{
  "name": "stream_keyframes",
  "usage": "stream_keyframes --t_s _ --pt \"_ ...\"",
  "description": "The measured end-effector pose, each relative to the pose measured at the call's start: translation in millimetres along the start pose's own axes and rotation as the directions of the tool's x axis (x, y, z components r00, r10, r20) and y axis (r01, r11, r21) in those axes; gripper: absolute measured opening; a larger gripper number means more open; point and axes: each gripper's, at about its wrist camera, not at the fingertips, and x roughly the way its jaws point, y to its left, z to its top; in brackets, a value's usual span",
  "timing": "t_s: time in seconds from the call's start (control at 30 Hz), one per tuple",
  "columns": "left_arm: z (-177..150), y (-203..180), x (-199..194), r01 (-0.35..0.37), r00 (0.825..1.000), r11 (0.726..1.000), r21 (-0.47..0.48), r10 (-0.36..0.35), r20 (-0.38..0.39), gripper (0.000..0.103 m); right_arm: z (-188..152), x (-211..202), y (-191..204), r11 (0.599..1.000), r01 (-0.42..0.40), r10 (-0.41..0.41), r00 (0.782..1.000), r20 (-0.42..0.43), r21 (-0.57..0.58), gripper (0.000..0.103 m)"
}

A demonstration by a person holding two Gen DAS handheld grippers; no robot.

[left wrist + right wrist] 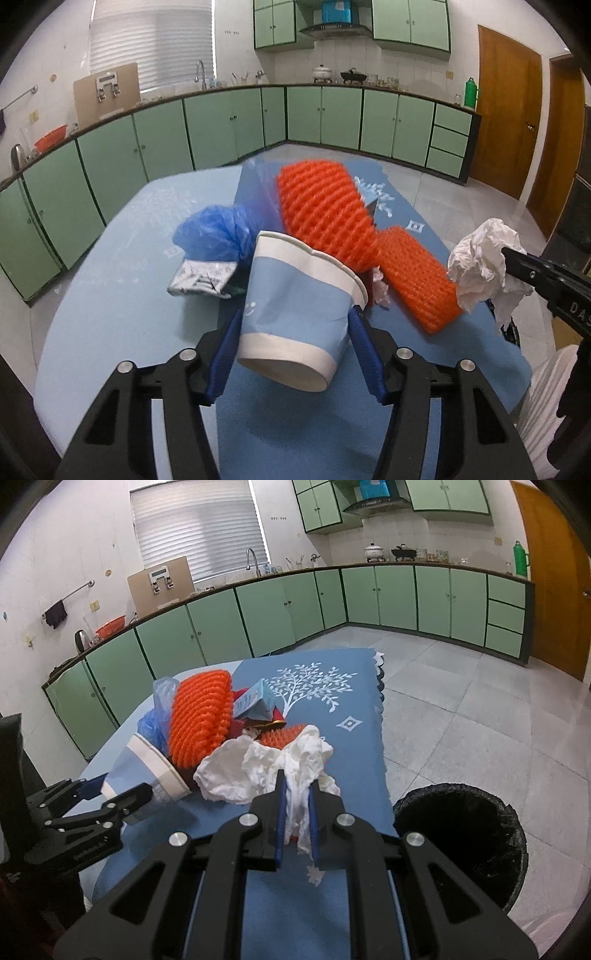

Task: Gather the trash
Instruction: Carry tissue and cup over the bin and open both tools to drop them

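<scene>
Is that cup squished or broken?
Yes, a bit. The paper cup in the left hand-held gripper is tipped over, its side creased and its rim bent out of round. The right hand-held gripper pinches a crumpled tissue.

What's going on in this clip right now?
A person is clearing trash off a table with two handheld grippers. The left gripper is clamped on a blue-and-white paper cup, tilted on its side. The right gripper pinches a crumpled white tissue. Orange foam nets and a blue plastic bag remain on the blue cloth. A black-lined bin stands beside the table.
</scene>
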Motion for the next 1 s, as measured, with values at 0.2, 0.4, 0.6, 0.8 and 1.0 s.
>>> stream_keyframes --t_s 0.2,0.4,0.6,0.8,1.0 --pt "14.9 -12.6 -14.3 0.044 0.998 0.999 0.026 -0.045 0.04 0.058 5.9 -18.4 -13.9 0.999 0.03 -0.031 0.999 0.037 0.017 0.01" --pt "33.1 -44.3 -11.2 0.12 0.99 0.99 0.078 -0.125 0.059 0.058 9.1 -38.1 -44.0 0.993 0.099 -0.103 0.992 0.07 0.061 0.01" --pt "46.4 -91.4 3.7 0.213 0.973 0.967 0.137 -0.224 0.065 0.058 5.4 -52.2 -87.8 0.975 0.191 -0.201 0.977 0.079 0.115 0.01" --pt "58.7 -144.2 26.9 0.303 0.948 0.934 0.187 -0.316 0.04 0.058 -8.6 -54.1 -137.5 0.945 0.273 -0.286 0.957 0.053 0.181 0.01" --pt "63.2 -192.8 54.1 0.36 0.929 0.908 0.216 -0.371 0.011 0.059 -25.2 -47.9 -178.1 0.911 0.336 -0.351 0.936 0.019 0.238 0.011"
